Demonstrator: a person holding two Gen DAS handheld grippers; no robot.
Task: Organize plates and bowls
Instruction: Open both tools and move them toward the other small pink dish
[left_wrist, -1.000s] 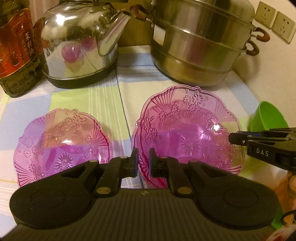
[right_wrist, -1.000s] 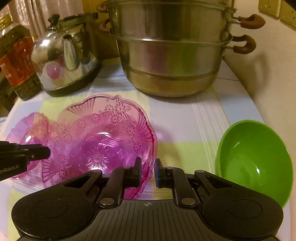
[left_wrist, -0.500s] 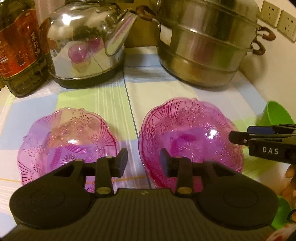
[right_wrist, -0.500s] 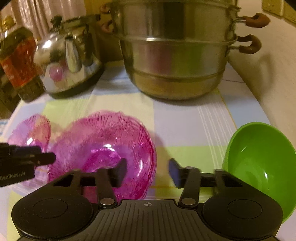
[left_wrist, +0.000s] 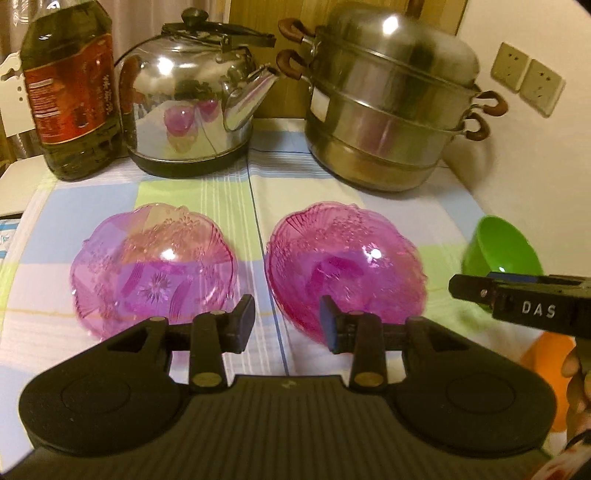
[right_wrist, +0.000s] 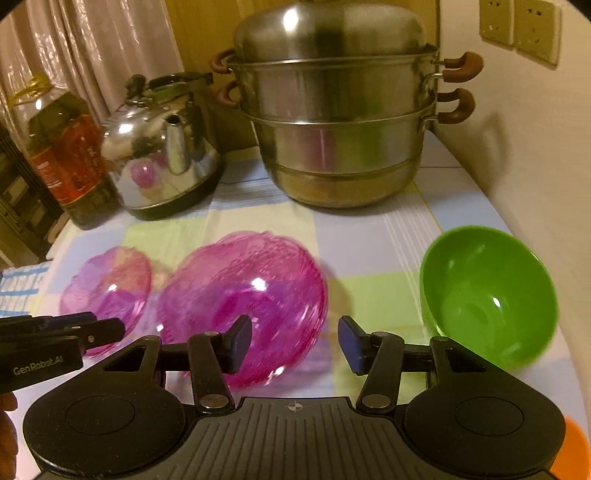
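Two pink transparent plastic dishes with a flower pattern and a wavy rim lie on the counter (left_wrist: 258, 177), which is covered with a checked cloth in pale green, blue and white. The left pink dish (left_wrist: 153, 267) sits apart from the right pink dish (left_wrist: 345, 264); a strip of cloth shows between them. The right one looks darker and thicker, so it may be two dishes already nested, but I cannot tell this for sure. A green round plastic bowl (right_wrist: 487, 295) stands at the right, near the wall and well apart from the pink dishes.

The left tongs (left_wrist: 287, 325) stand partly apart and hold nothing; they hang over the gap between the two pink dishes. The right tongs (right_wrist: 294, 344) stand wider apart, also with nothing between them, over the near edge of the right pink dish. No dish is gripped now.

To my judgement the step in hand is a change between two picks: one placing looks finished and the next thing is not yet chosen. The left pink dish, alone on its side, seems the natural next piece to put onto the right one. For this the left tongs must come down to its near rim and close on the thin wavy edge. The plastic is smooth and light, so the grip should be firm and the lift level.

At the back stand a steel kettle (left_wrist: 192, 96), a steel steamer pot (left_wrist: 391, 103) and an oil bottle (left_wrist: 72, 88), not in the way.
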